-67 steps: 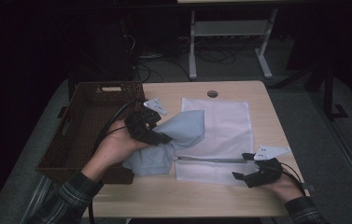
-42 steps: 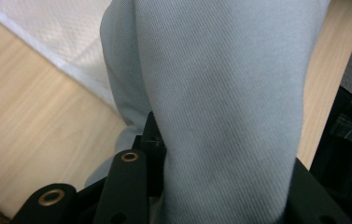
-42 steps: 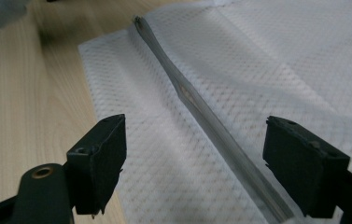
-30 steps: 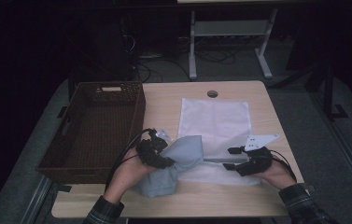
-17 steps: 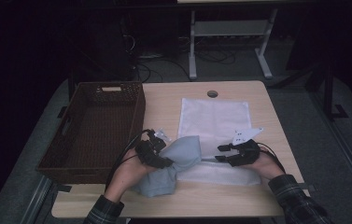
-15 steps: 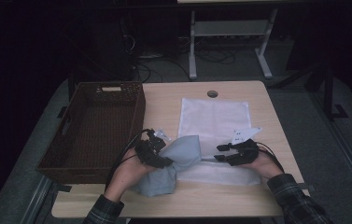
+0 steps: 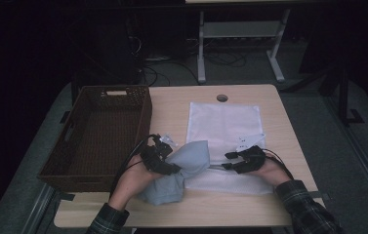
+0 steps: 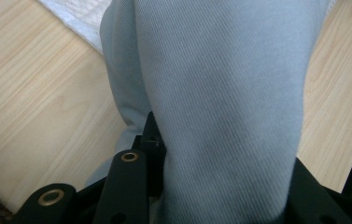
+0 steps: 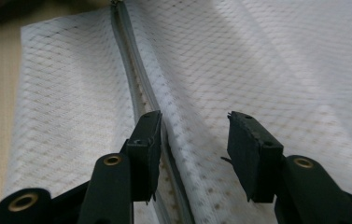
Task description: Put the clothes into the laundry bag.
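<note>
The left hand-held gripper [image 7: 164,158] is clamped on a light blue-grey garment [image 7: 181,170]: in the left gripper view the twill cloth [image 8: 220,102] rises thick between the two black jaws and spreads over them. The garment is bunched into a soft heap near the front edge of the desk [image 7: 172,105], a little left of the middle, with its upper fold lifted in the grip and its lower part resting on the wood. Its right side overlaps the front left corner of a white mesh laundry bag [image 7: 225,126].

The right hand-held gripper [image 7: 230,161] has just been closing, and its jaws stand partly apart over the bag. In the right gripper view the left jaw sits right against the grey zipper [image 9: 136,88], while the right jaw stands over the mesh [image 9: 239,60] beside it; the tips seem to rest on the fabric, though whether they pinch it is hard to tell.

The bag lies flat on the right half of the desk. A dark wicker basket [image 7: 74,151] stands along the left edge.
</note>
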